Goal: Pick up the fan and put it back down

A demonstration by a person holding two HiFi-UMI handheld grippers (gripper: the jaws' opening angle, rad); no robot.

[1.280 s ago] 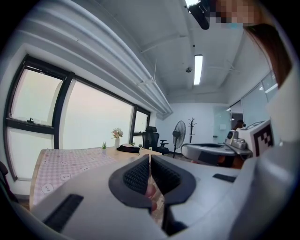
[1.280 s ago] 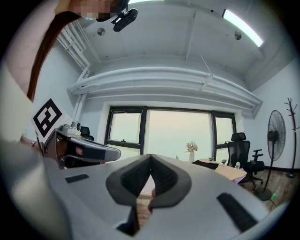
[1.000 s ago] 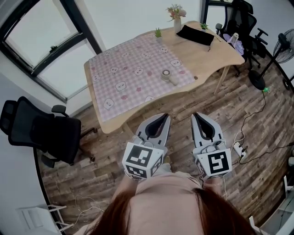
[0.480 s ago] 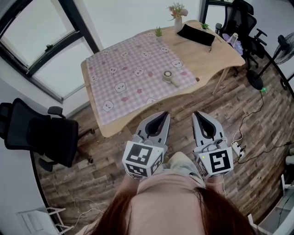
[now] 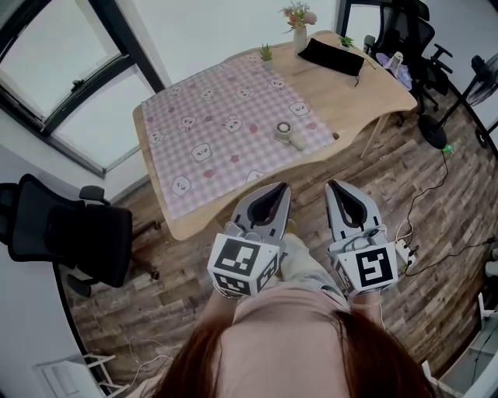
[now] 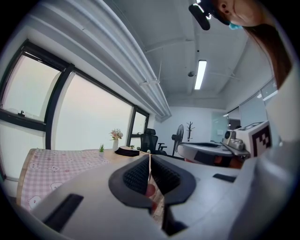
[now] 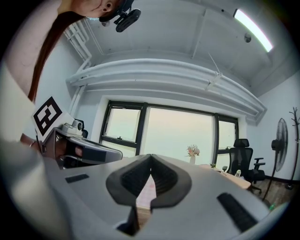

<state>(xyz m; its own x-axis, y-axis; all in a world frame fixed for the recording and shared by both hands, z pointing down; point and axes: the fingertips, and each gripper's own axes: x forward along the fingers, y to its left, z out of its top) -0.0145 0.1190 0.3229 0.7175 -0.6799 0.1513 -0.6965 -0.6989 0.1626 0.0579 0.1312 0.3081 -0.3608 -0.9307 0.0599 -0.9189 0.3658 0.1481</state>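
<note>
A vase (image 5: 300, 40) is holding flowers (image 5: 297, 14) at the table's (image 5: 350, 89) far edge. The left gripper (image 5: 276, 188) and right gripper (image 5: 340, 186) are pointing level off its near edge, jaws together, empty. The small fan (image 5: 289, 134) is lying by the checked cloth's (image 5: 218, 132) near right corner.

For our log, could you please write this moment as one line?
left gripper: shut, empty | right gripper: shut, empty | fan: on table, untouched
</note>
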